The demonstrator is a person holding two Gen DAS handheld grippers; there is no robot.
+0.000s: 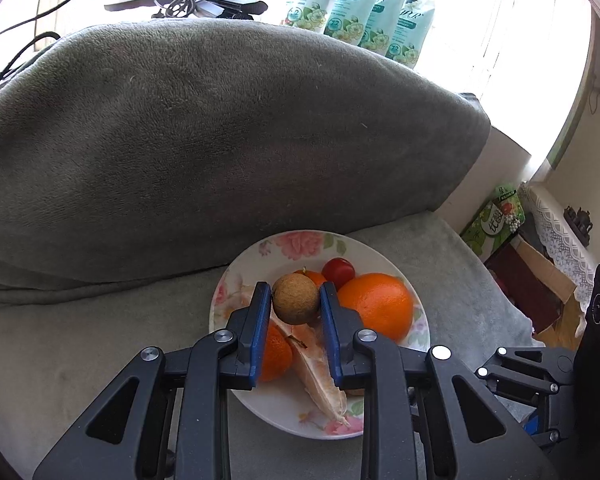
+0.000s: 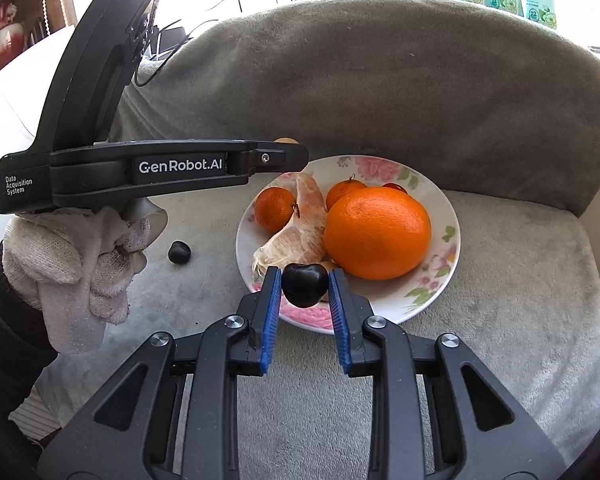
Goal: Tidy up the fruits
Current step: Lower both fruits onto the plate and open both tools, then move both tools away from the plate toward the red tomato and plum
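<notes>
A floral plate [image 1: 256, 404] [image 2: 440, 292] sits on a grey sofa seat. It holds a big orange [image 1: 376, 306] [image 2: 376, 232], two small mandarins [image 2: 274, 208], a peeled pomelo segment [image 1: 320, 376] [image 2: 300, 228] and a red cherry tomato [image 1: 338, 272]. My left gripper [image 1: 295, 300] is shut on a brown longan [image 1: 295, 299] above the plate. My right gripper [image 2: 305, 285] is shut on a dark cherry [image 2: 305, 285] over the plate's near rim. Another dark cherry [image 2: 179, 253] lies on the seat left of the plate.
The grey sofa backrest [image 1: 220, 140] rises behind the plate. The left gripper's body [image 2: 148, 166] and gloved hand [image 2: 80, 256] are left of the plate in the right wrist view. Boxes [image 1: 496, 220] stand right of the sofa. Detergent bags [image 1: 364, 4] line the window.
</notes>
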